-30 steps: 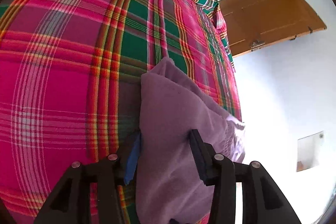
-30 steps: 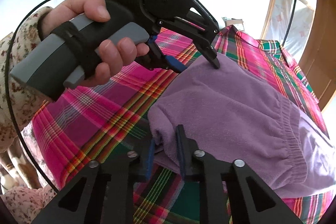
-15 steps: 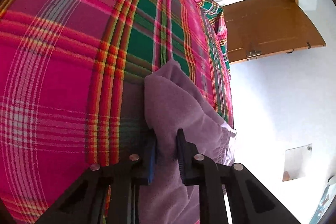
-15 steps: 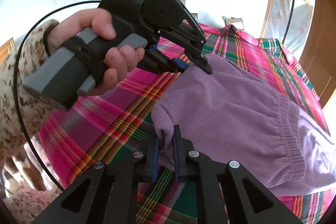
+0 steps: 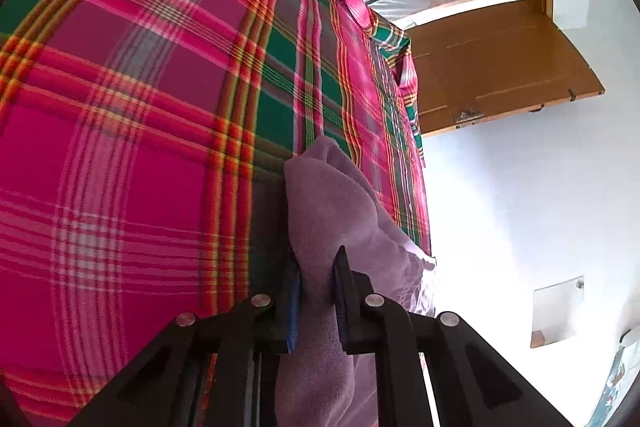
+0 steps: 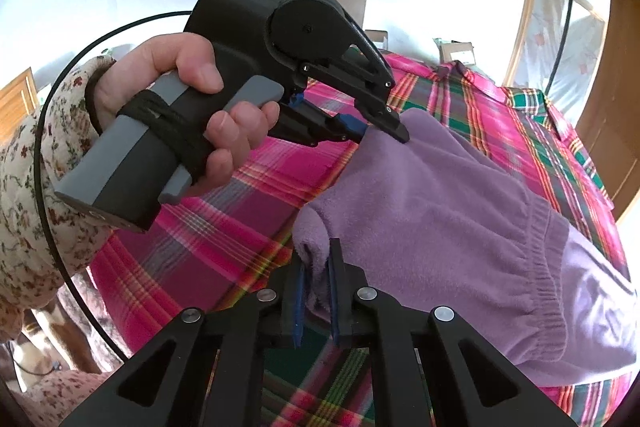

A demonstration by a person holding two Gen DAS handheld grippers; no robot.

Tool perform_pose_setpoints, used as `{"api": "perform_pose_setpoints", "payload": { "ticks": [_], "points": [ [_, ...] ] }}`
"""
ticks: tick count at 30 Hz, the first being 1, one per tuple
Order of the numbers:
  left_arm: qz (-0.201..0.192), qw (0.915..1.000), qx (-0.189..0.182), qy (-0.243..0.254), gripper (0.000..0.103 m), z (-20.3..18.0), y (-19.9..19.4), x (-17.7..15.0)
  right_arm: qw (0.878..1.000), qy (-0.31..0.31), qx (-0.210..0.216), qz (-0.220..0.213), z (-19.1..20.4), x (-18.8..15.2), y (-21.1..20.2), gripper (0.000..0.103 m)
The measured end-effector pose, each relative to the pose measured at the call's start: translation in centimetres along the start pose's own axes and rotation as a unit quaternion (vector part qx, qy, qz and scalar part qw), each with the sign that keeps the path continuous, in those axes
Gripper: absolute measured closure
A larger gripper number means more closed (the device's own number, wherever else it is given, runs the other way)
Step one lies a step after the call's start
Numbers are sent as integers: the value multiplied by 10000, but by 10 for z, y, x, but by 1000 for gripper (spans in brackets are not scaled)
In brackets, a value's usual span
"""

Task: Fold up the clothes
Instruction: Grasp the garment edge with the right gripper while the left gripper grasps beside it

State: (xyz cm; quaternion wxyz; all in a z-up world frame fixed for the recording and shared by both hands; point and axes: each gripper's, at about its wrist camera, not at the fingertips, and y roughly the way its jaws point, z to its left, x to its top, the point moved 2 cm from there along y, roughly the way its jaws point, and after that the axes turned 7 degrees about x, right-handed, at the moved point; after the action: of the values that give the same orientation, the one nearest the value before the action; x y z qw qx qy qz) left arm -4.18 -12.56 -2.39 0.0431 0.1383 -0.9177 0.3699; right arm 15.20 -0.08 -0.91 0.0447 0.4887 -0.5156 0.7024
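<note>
**Slip risk at both pinched corners**

Purple fleece garment [image 6: 440,211] lies on plaid cloth [image 5: 140,147]. Left tongs [image 6: 380,131] and right tongs [image 6: 318,291] are each closed on a corner of one edge. Thin bites: uneven lifting could pull a corner free, or drag the plaid cloth up with it.

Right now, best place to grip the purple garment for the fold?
The two corners of its near edge, each from the side. Both are already pinched: left gripper on the far corner, right gripper on the near one. The purple garment lies flat on the plaid cloth, elastic hem opposite.
</note>
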Motion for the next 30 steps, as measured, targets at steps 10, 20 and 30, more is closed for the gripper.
{"api": "perform_pose_setpoints", "payload": {
  "ticks": [10, 20, 30],
  "points": [
    [-237, 9995, 223, -33, 89, 21, -37, -7, 9987, -337, 378, -6, 32, 15, 8, 93],
    [-468, 9972, 544, -222, 89, 59, -78, -16, 9927, -645, 1009, 118, 73, 27, 25, 93],
    [-522, 9953, 698, -414, 88, 88, -98, -16, 9886, -652, 1326, 294, 91, 27, 37, 93]
  ]
}}
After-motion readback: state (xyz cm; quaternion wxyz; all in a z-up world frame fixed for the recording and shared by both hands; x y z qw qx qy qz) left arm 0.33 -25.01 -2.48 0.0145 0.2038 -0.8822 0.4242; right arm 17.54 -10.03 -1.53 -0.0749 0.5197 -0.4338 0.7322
